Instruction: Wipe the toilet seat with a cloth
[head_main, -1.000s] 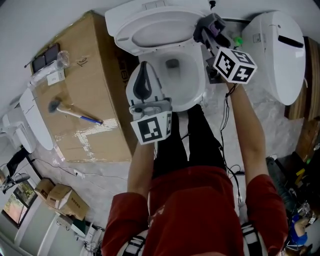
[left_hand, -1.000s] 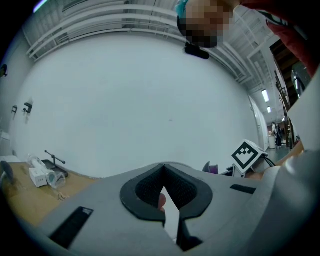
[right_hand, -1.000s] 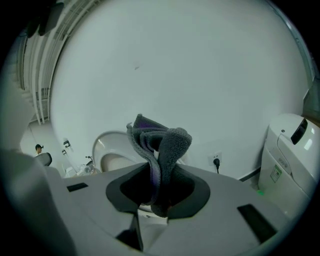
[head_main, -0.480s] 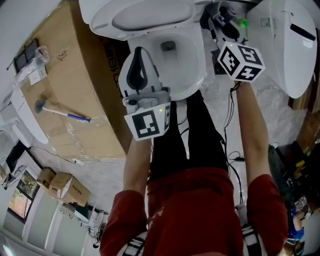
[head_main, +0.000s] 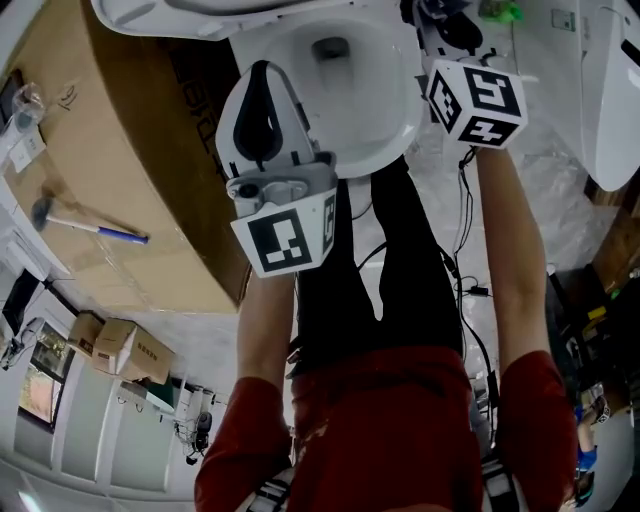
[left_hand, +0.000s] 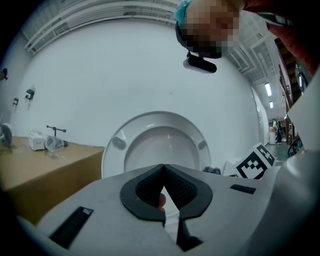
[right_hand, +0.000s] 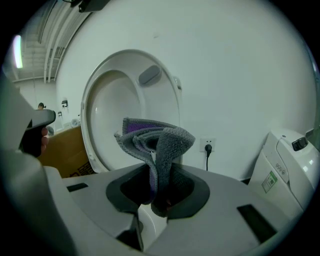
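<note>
Item: cloth (right_hand: 156, 137) – grey/purple, bunched, pinched in right gripper (right_hand: 159, 190) jaws, near upright toilet seat (right_hand: 107, 102) but not touching; left gripper (left_hand: 163, 172) jaws together, empty – rec.: press cloth flat vs. seat, wipe w/ even strokes.

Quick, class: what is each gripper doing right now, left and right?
Left gripper: closed, holding nothing.
Right gripper: closed on the grey cloth.

**Head view:** taken from above the person and directed steeply down onto the toilet bowl (head_main: 340, 110). **Left and right gripper views:** set low and close, aimed roughly level at the raised toilet seat (left_hand: 159, 119) (possibly its lid). The seat is shared, seen frontally and obliquely respectively.
</note>
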